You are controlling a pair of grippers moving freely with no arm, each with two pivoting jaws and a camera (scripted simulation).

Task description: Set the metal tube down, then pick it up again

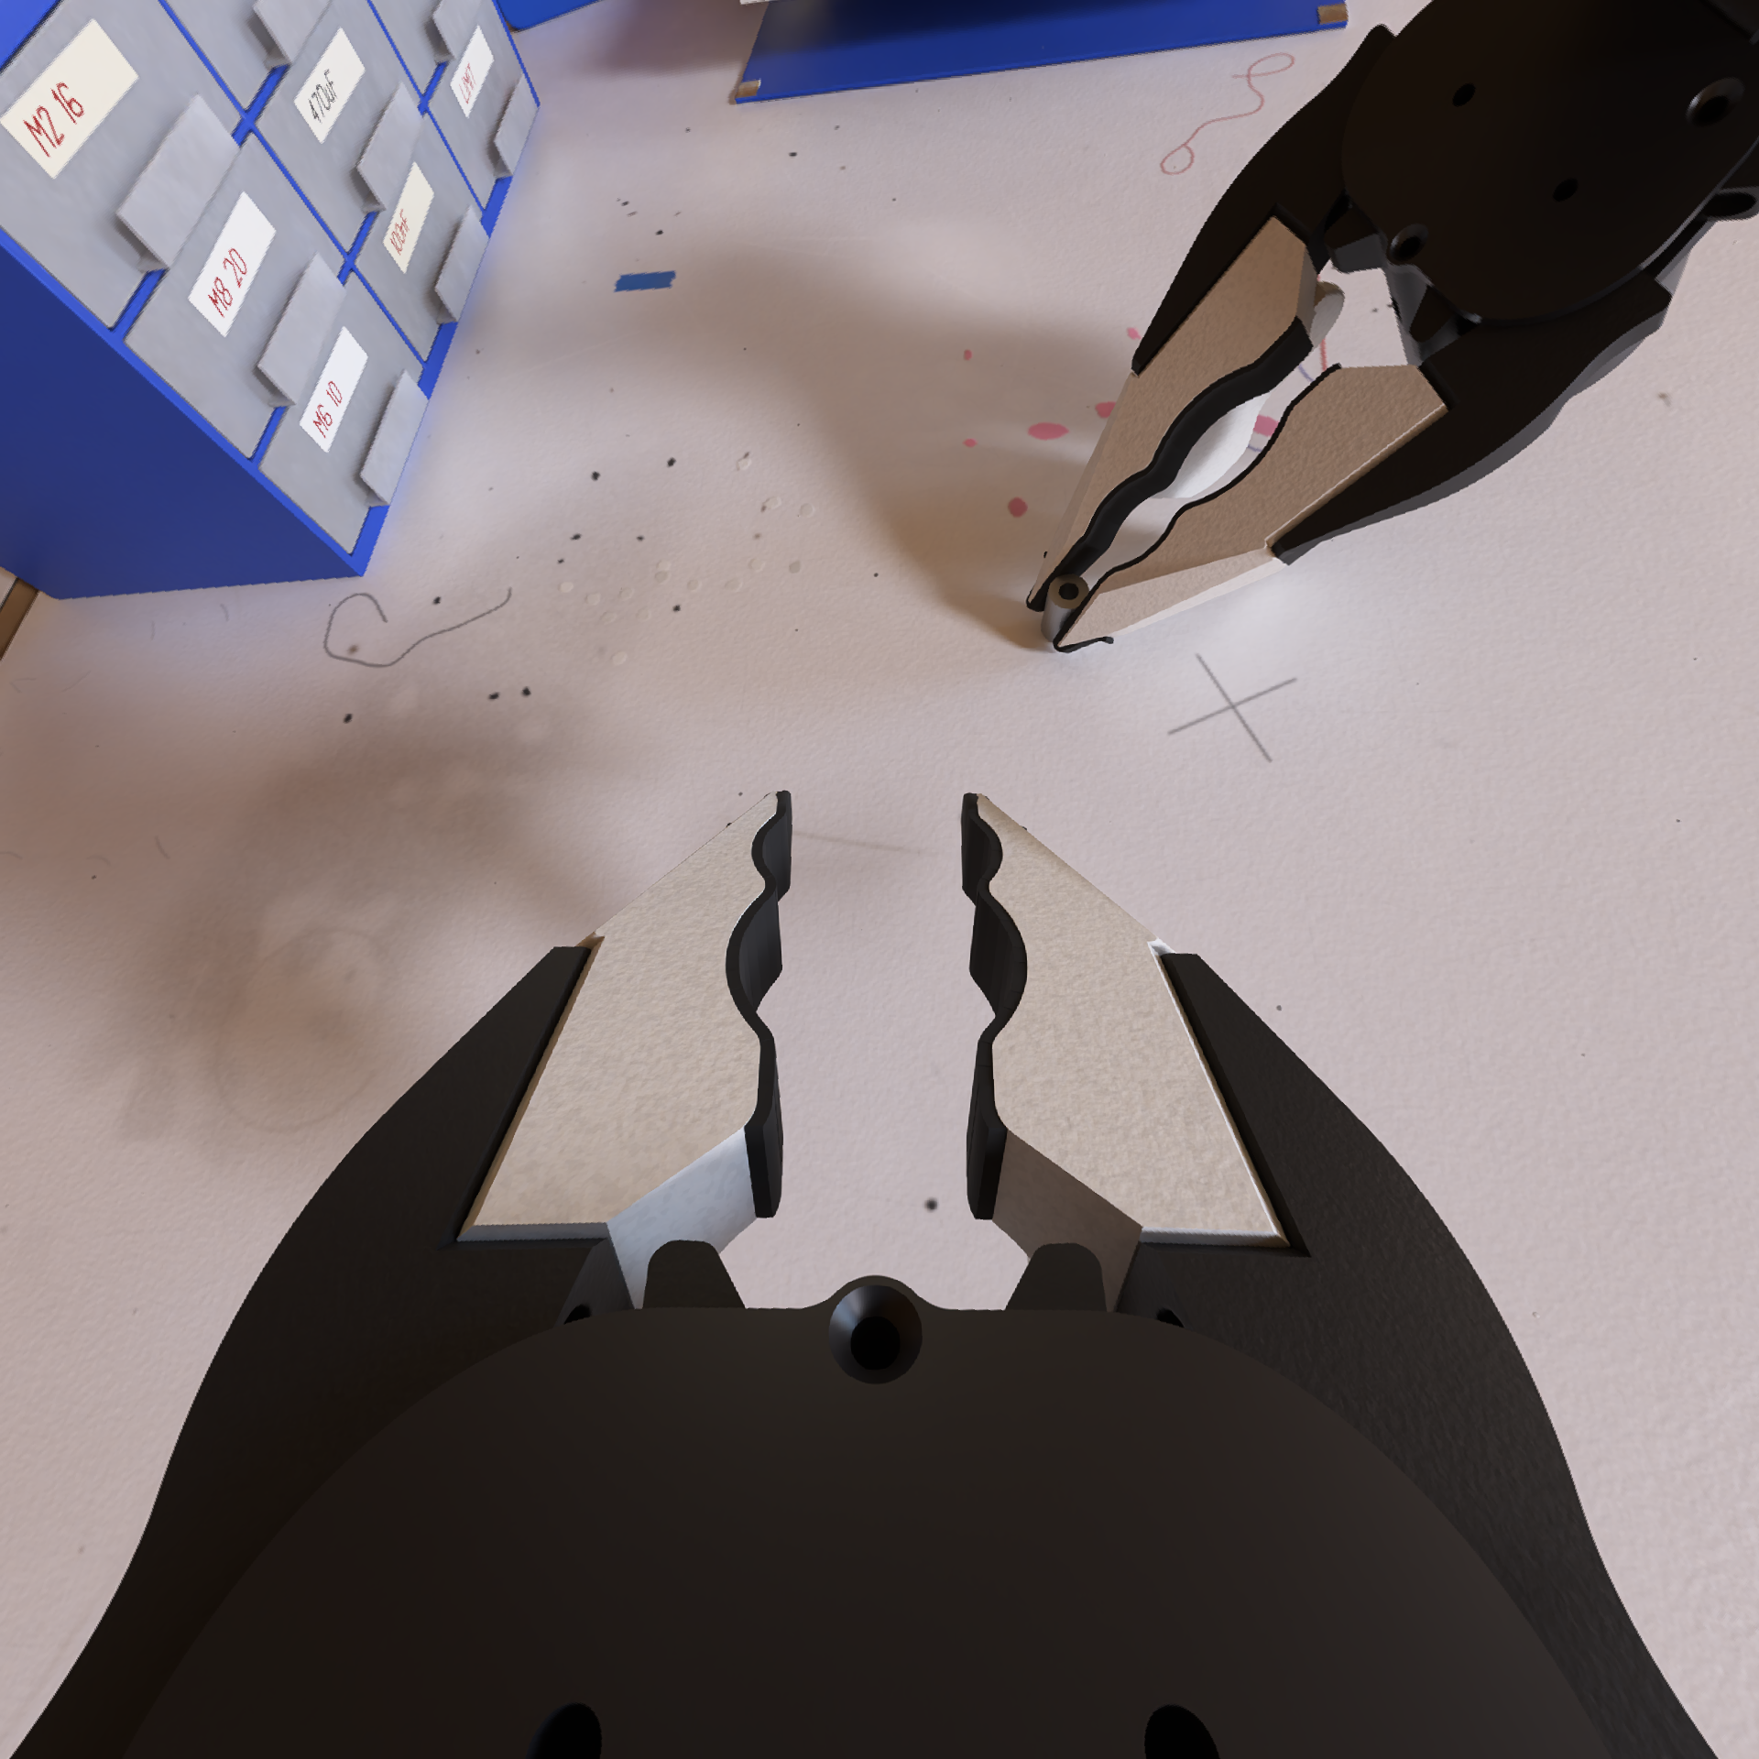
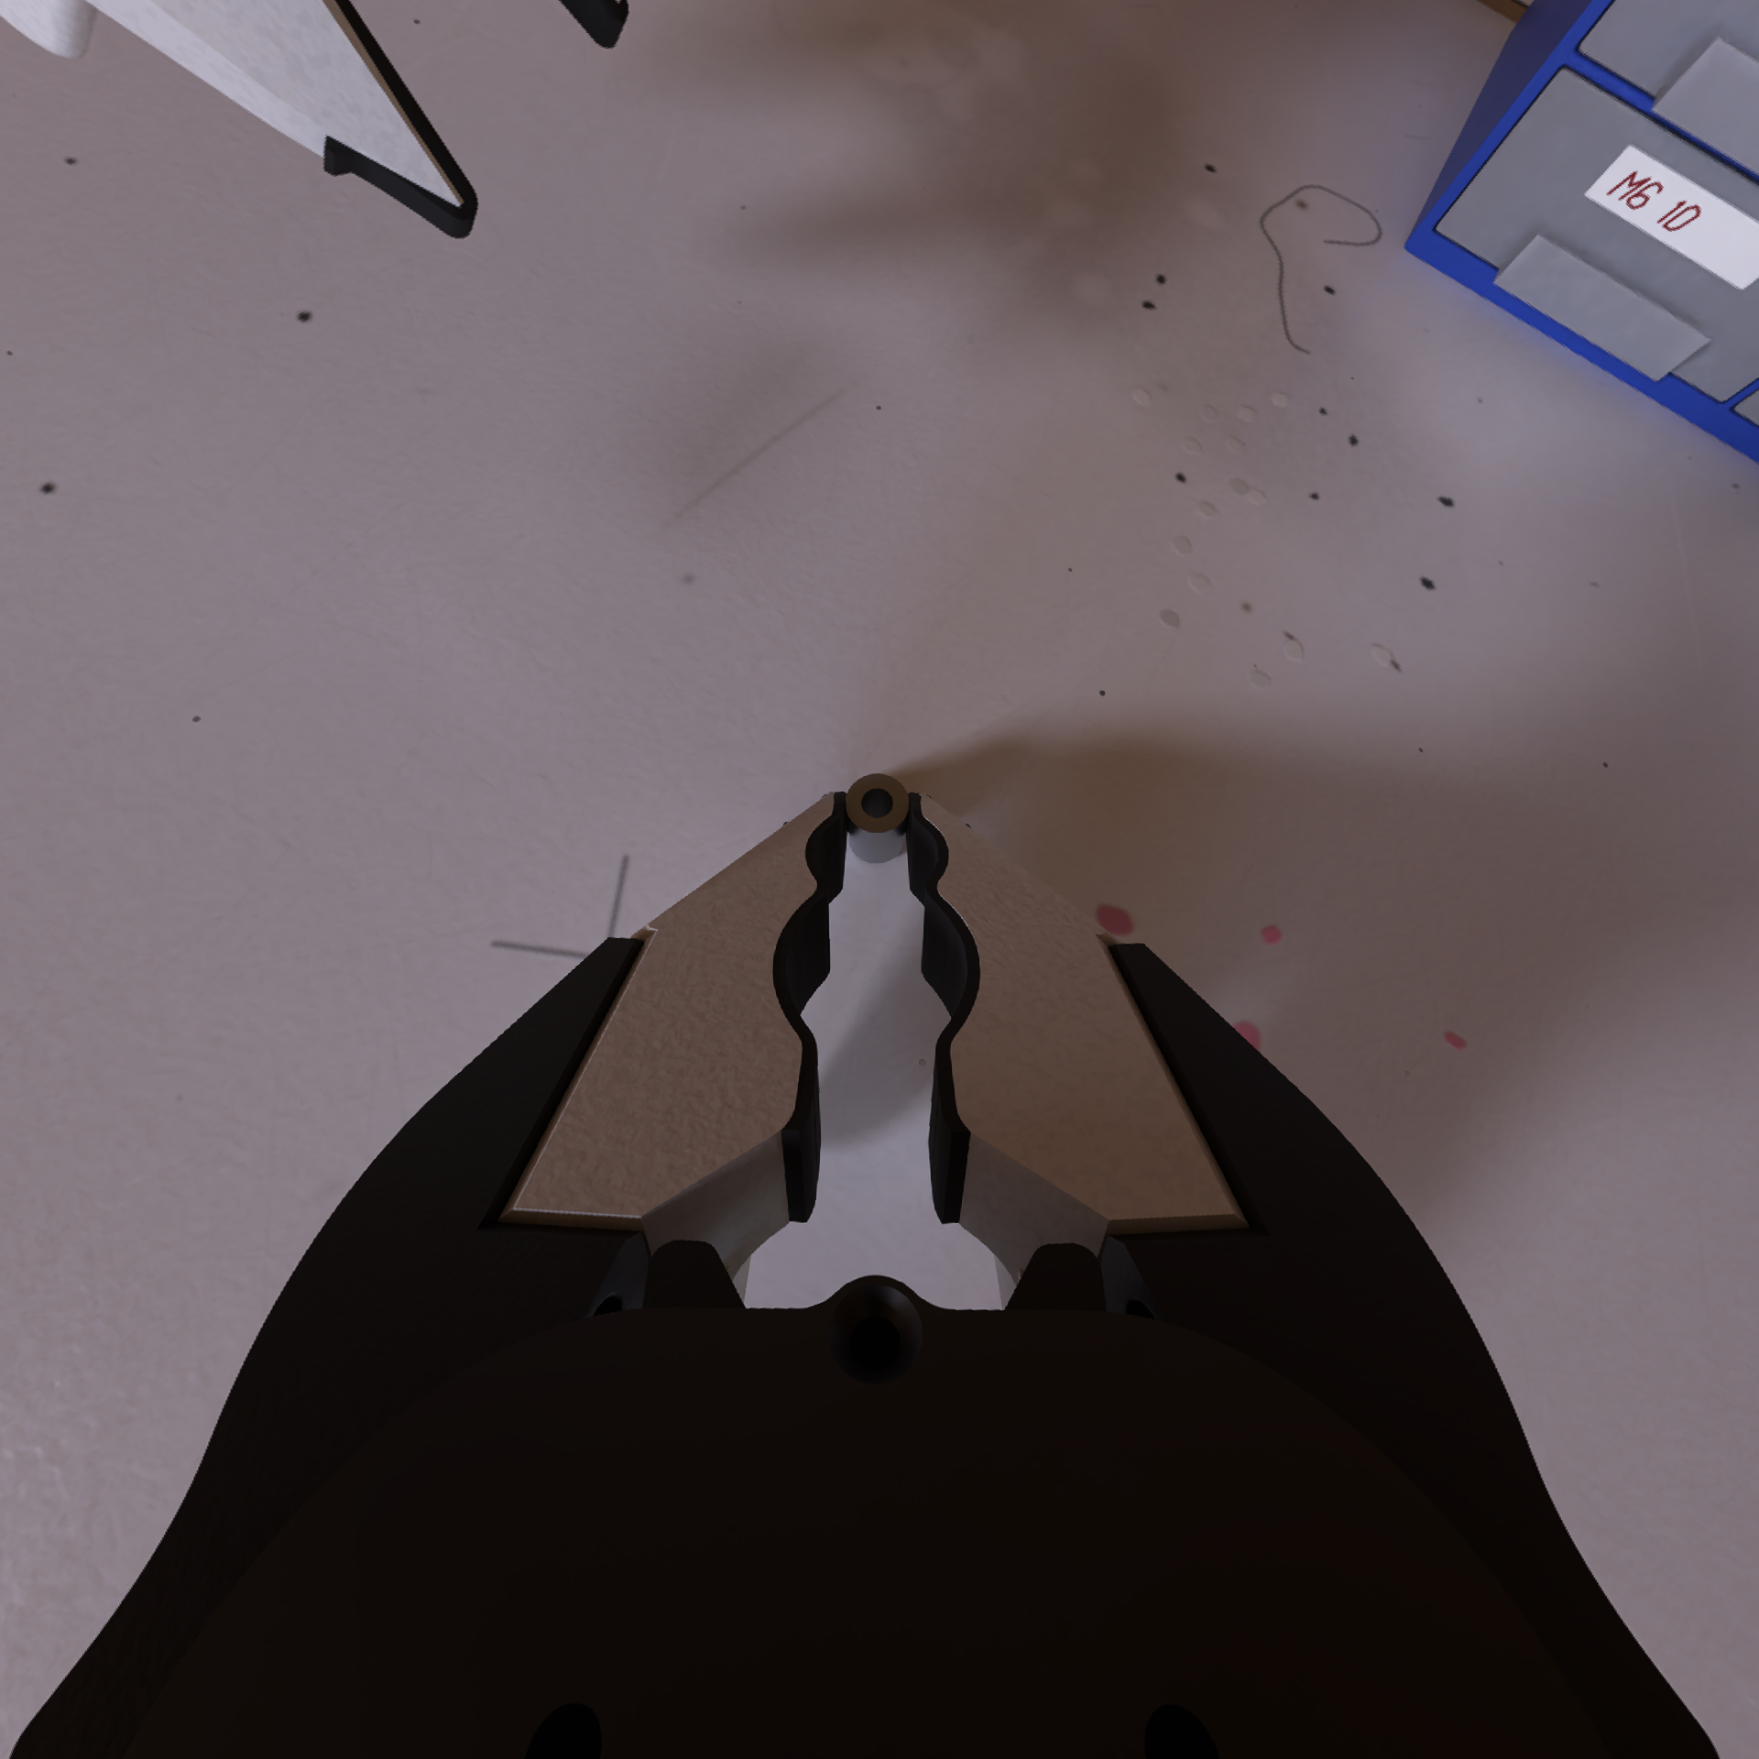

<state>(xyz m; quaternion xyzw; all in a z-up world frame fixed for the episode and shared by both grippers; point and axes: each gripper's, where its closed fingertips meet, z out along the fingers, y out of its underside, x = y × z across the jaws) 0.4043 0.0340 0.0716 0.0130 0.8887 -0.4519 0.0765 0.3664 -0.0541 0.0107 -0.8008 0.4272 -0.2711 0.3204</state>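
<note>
The metal tube (image 2: 876,819) is a short grey hollow cylinder, upright, pinched between the tips of my right gripper (image 2: 876,809). In the left wrist view the tube (image 1: 1061,604) shows at the tips of the right gripper (image 1: 1066,609), down at the pale table surface; I cannot tell whether its lower end touches the table. My left gripper (image 1: 876,809) is open and empty, above the table, apart from the tube. One left fingertip (image 2: 419,181) shows at the top left of the right wrist view.
A blue drawer cabinet (image 1: 219,314) with grey labelled drawers stands at the left; its corner shows in the right wrist view (image 2: 1618,238). A flat blue board (image 1: 999,48) lies at the far side. The table bears a pencilled cross (image 1: 1233,706), pink spots and dark specks.
</note>
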